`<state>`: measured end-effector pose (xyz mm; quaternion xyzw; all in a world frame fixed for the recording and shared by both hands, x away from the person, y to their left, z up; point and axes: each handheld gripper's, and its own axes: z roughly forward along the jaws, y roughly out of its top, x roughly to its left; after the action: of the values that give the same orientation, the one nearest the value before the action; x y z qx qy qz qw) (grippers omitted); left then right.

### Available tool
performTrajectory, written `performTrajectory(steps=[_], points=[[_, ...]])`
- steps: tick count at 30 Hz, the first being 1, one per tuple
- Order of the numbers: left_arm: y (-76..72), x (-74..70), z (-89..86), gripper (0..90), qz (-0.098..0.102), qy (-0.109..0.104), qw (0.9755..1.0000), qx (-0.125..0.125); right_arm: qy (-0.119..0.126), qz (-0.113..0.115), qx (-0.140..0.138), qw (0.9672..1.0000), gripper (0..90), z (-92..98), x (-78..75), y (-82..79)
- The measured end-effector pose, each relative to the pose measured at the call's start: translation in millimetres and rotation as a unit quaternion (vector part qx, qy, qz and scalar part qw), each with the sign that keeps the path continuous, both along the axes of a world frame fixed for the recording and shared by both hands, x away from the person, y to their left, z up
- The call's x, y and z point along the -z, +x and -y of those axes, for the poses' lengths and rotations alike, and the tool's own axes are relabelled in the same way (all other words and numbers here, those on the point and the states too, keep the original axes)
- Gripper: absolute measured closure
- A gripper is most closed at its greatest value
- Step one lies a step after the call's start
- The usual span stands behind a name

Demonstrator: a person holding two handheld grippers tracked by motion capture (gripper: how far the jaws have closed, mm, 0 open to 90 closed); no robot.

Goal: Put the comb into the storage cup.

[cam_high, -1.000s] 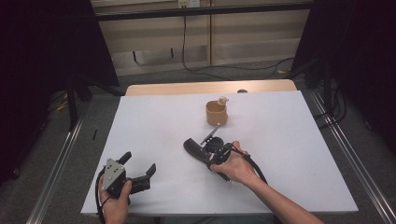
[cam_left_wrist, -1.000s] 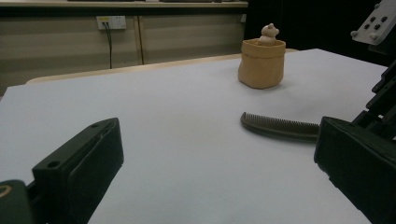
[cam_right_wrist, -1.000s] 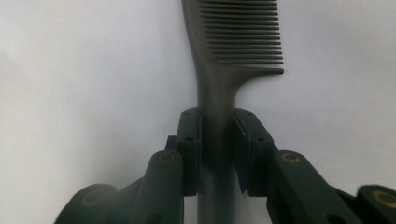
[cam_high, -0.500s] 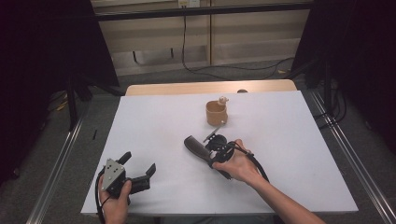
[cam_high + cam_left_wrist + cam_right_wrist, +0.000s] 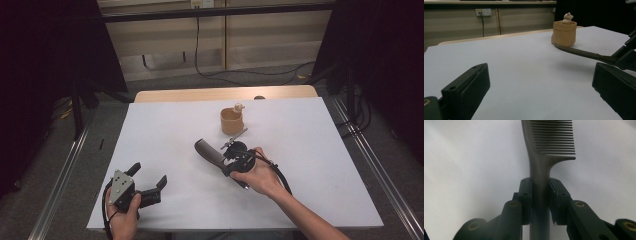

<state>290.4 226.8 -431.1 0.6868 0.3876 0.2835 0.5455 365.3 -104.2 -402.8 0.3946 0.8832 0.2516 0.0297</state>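
I have the comb point(image 5: 541, 167) clamped by its handle in my right gripper point(image 5: 540, 202), both pads pressed flat against the grey shaft, the teeth pointing away from me. In the high view the comb point(image 5: 209, 152) hangs just above the white tabletop point(image 5: 310, 150), angled up and to the left, short of the little tan pouch point(image 5: 231, 121) with a small figure point(image 5: 239, 106) poking out of its top. So the pick-up looks done; what seems left is carrying the comb wherever it belongs, possibly to that pouch, though I cannot tell for sure.

My left gripper point(image 5: 150, 187) sits low near the front left corner of the tabletop, jaws spread wide with nothing between them.

The tabletop is a plain white sheet with a strip of bare wood point(image 5: 200, 94) showing at its far edge. Beyond it there is a pale panelled wall with a socket point(image 5: 483, 11) and a black cable point(image 5: 197, 45) running down, dark curtains on both sides, and a grey floor with metal rails point(image 5: 65, 170).
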Motion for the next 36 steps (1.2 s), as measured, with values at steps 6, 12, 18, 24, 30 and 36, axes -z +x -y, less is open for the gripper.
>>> performTrajectory(steps=[6, 12, 18, 24, 30, 36], points=[[0.1, 0.0, -0.1, 1.6, 0.001, -0.001, 1.0000, -0.001, 0.020, 0.029, -0.010, 0.9993, 72.9, 1.3, -3.0, -1.5], [-0.1, -0.1, -0.4, 1.6, 0.000, 0.000, 1.0000, -0.001, 0.045, 0.053, -0.010, 0.9975, 72.9, 4.3, -4.3, -1.2], [-0.1, -0.2, -0.5, 1.6, 0.001, -0.001, 1.0000, -0.001, 0.065, 0.084, -0.003, 0.9943, 72.9, 6.8, -6.0, -1.4], [-0.4, -0.4, -0.6, 1.6, 0.002, -0.003, 1.0000, -0.004, 0.083, 0.105, 0.004, 0.9910, 72.9, 9.3, -8.3, -1.8], [-0.2, -0.2, 0.1, 1.6, 0.002, 0.001, 1.0000, -0.001, 0.091, 0.121, 0.015, 0.9884, 72.8, 14.0, -6.1, -0.8], [-0.5, -0.2, -0.2, 1.6, 0.002, 0.000, 1.0000, -0.002, 0.095, 0.136, 0.020, 0.9860, 72.8, 18.2, -7.9, -1.4]])
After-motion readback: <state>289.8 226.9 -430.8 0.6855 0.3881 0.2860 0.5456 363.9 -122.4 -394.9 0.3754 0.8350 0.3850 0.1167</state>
